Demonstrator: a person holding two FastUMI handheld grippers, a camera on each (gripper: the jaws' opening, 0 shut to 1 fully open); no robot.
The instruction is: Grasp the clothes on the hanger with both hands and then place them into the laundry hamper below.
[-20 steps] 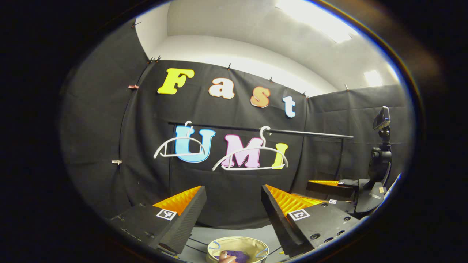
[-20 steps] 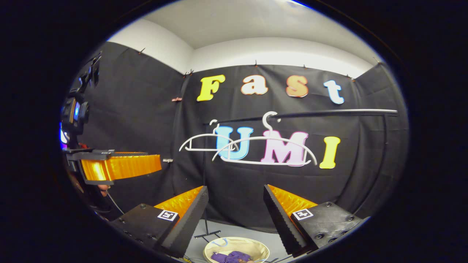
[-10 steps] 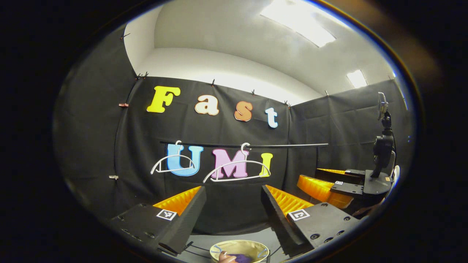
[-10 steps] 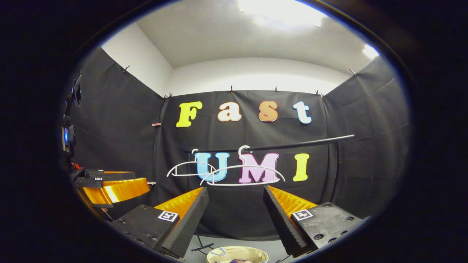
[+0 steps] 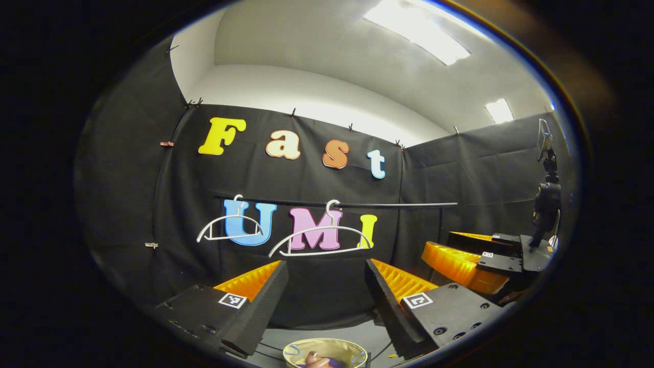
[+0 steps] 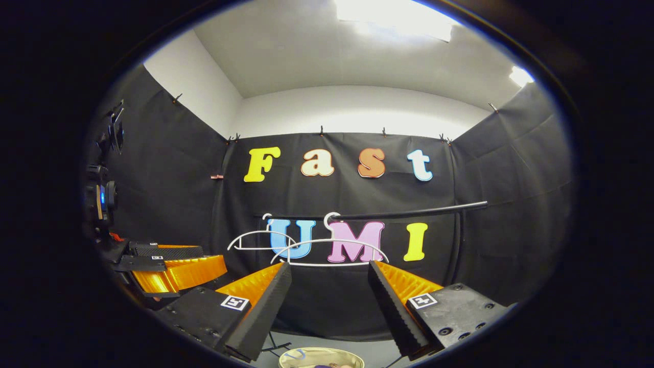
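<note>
Tools: left tool (image 5: 327,286) and right tool (image 6: 329,291), fingers spread wide, holding nothing. Beyond, two bare white hangers (image 5: 319,240) on a black rail (image 5: 388,205). Below, laundry hamper (image 5: 327,352) with purple clothes (image 5: 334,364) inside: probably soft, light, limp; best pinched at a bunched fold.

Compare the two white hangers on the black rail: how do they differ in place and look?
In the left gripper view, the left hanger appears smaller and hangs near the rail's left end; the right hanger appears wider and hangs lower, nearer mid-rail. In the right gripper view, they overlap. Both are white and bare, with no clothes on them.
</note>
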